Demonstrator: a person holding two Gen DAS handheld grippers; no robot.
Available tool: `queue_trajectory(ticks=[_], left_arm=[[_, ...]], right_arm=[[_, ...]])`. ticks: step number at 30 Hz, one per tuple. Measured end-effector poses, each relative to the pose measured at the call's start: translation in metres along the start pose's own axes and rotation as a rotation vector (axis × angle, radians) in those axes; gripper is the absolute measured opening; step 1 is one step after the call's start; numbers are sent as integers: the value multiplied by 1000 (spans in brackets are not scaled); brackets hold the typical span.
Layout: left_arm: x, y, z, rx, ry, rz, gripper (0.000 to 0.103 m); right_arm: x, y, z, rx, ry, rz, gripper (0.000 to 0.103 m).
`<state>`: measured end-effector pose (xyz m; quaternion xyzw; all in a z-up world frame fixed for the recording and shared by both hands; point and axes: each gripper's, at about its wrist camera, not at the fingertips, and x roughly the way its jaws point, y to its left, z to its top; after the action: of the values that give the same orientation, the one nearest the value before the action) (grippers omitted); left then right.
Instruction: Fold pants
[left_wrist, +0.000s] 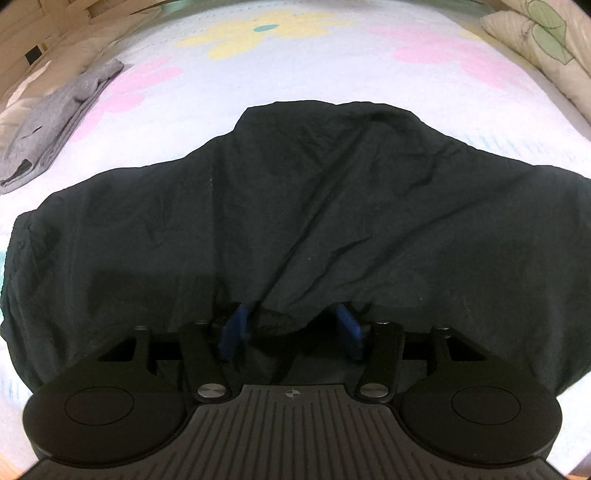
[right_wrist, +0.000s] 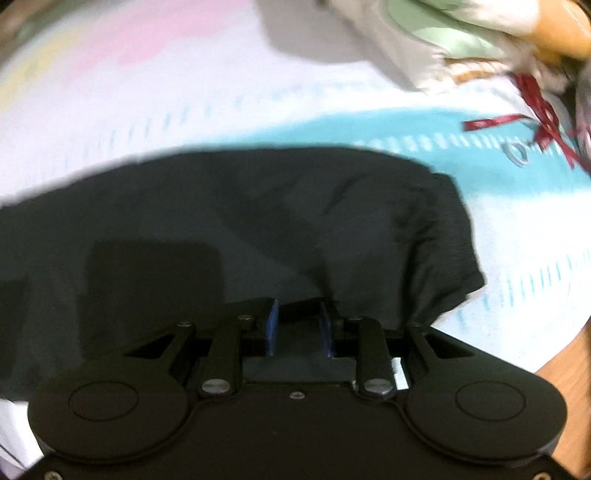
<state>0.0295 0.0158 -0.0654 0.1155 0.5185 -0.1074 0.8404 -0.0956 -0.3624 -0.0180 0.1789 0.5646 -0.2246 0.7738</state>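
Note:
Dark, near-black pants (left_wrist: 314, 206) lie spread and creased on a pale flowered bedspread (left_wrist: 295, 66). My left gripper (left_wrist: 291, 328) points down at their near edge. Its blue pads (left_wrist: 234, 332) stand well apart, a raised fold of cloth sits loosely between them, and the fabric drapes over the fingertips. The right wrist view is blurred. There the pants (right_wrist: 258, 206) end in a ribbed hem at the right. My right gripper (right_wrist: 299, 328) hangs over the cloth with its blue pads (right_wrist: 272, 328) parted by a narrow gap. Dark cloth shows in that gap, and the pads do not pinch it.
A folded grey garment (left_wrist: 55, 125) lies at the bed's left edge. A leaf-print pillow (left_wrist: 546, 48) sits at the far right, also seen as a pillow (right_wrist: 424, 37) in the right wrist view. A red ribbon (right_wrist: 546, 110) rests on a teal stripe. A wooden surface (right_wrist: 569, 369) shows beyond the bed's right edge.

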Motion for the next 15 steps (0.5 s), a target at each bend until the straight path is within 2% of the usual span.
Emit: queue_trajectory(ticks=[2,4,5,7,10,15], left_arm=[[0,1,-1,-1,0,-1,54],[-1,1,-4,-1,-2,0,54],[-3,-3,-4,-1,-3,1,55],[-2,-3,-1,-1,-4,2,55],[6,2,8,-1,0,2,55],[6,2,9,-5,3,-4,56]], right_arm=[[-17,-26,6,77,-75,40,42],[-27,-46,10,156,-126,42,61],[-30,-58,11,204,-148,42,63],[-29,-75,11,277,-160,46,64],[-15,-92,12,336,-113,81,63],[-4,-89,6,311,-88,55,63]])
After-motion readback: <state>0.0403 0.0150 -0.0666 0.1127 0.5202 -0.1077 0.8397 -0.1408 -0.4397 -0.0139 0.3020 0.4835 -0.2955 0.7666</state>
